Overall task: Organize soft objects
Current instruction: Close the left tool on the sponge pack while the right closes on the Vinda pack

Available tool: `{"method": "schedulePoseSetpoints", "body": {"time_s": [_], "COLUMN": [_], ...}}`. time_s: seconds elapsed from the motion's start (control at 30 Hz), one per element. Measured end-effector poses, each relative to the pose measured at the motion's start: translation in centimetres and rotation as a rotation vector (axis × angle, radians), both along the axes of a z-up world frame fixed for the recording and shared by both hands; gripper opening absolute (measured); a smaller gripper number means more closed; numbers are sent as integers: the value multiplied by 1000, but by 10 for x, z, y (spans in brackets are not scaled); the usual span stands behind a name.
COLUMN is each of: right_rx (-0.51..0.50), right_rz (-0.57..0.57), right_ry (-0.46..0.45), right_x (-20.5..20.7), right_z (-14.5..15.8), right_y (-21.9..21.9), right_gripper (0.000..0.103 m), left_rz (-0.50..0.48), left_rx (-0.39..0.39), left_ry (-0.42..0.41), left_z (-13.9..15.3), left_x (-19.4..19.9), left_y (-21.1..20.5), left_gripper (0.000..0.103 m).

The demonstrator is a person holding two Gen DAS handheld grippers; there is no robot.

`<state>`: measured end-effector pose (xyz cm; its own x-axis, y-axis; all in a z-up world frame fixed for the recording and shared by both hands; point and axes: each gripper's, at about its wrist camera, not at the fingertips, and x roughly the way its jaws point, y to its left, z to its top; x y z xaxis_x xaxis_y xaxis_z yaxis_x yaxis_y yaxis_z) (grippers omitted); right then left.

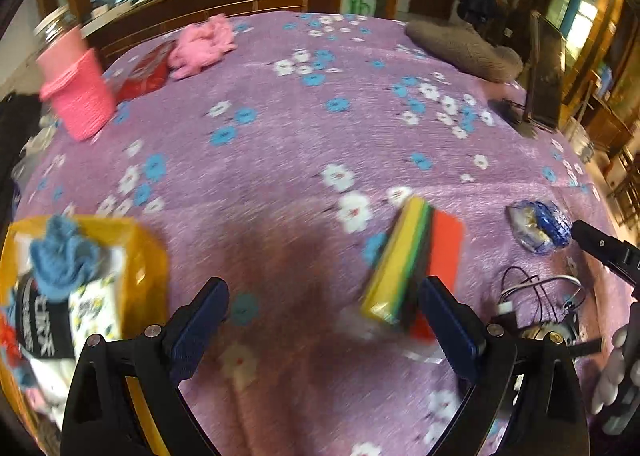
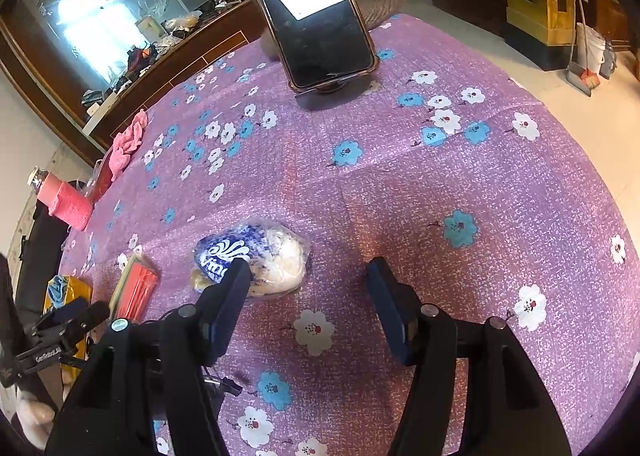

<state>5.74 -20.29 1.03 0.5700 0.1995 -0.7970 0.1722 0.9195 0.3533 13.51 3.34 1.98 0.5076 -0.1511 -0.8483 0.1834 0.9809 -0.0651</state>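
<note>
Sponge pack (image 1: 404,264) (blurred) beside left hand-held gripper (image 1: 324,310)

Both the left gripper (image 1: 324,306) and the right gripper (image 2: 310,282) are built of black angular arms tipped with dark blue ribbed pads (image 1: 202,320). Round silver screws (image 2: 430,310) are set at the joints.

Phone (image 2: 316,12) propped upright on stand, purple floral cloth (image 2: 440,184); broom (image 2: 582,68) by wall.
</note>
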Motion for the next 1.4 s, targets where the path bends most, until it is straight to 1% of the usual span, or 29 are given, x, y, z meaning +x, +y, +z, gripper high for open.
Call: {"method": "schedulePoseSetpoints", "body": {"time_s": [0.1, 0.17, 0.23, 0.3, 0.6, 0.67, 0.73, 0.8, 0.83, 0.87, 0.93, 0.97, 1.03, 1.07, 1.13, 1.23, 1.3, 1.33, 1.4], "right_rx": [0, 1, -1, -1, 2, 4, 4, 5, 3, 1, 1, 3, 1, -1, -3, -10, -6, -3, 1], "right_rz": [3, 4, 5, 5, 5, 4, 4, 3, 3, 3, 3, 3, 5, 5, 10, 15, 16, 17, 16], "right_ry": [0, 0, 1, 1, 2, 2, 3, 3, 4, 4, 3, 4, 3, 4, 2, 3, 3, 3, 3], "right_x": [0, 1, 1, 1, 1, 1, 1, 1, 1, 1, 0, 0, 0, 1, 1, 1, 2, 2, 2], "right_z": [0, 0, 0, -1, -1, -1, -1, -1, -1, -1, -1, -1, -1, -1, 0, 0, 0, 0, 0], "right_y": [0, -1, -1, -1, -1, -1, -2, -2, -2, -1, -1, -1, 0, -1, 2, 4, 2, 2, 1], "right_gripper": [63, 63, 63, 63, 63, 63, 63, 63, 63, 63, 64, 64, 64, 65, 67, 68, 68, 68, 68], "left_rz": [-67, -85, -84, -88, -99, -84, -51, -14, -2, 6, -5, -13, -23, -34, -56, -118, -163, -174, -192], "left_rx": [33, 33, 35, 21, 58, 71, 129, 159, 158, 151, 120, 84, 25, -13, -52, -64, -29, 8, 110], "left_ry": [-14, -17, -4, 7, 33, 37, 23, 40, 50, 57, 42, 30, 32, 53, 90, 133, 171, 171, 166], "left_z": [-5, -6, -9, -11, -14, -12, -10, -13, -15, -15, -10, -6, -2, -2, -6, -10, -17, -19, -23], "left_x": [9, 14, 20, 25, 37, 36, 35, 36, 36, 35, 32, 30, 31, 34, 42, 56, 67, 69, 72], "left_y": [-13, -14, -11, -9, -11, -8, -2, 9, 13, 15, 13, 10, 5, -1, -9, -34, -45, -52, -61], "left_gripper": [97, 99, 99, 102, 102, 101, 98, 90, 90, 90, 90, 90, 90, 90, 90, 92, 96, 97, 97]}}
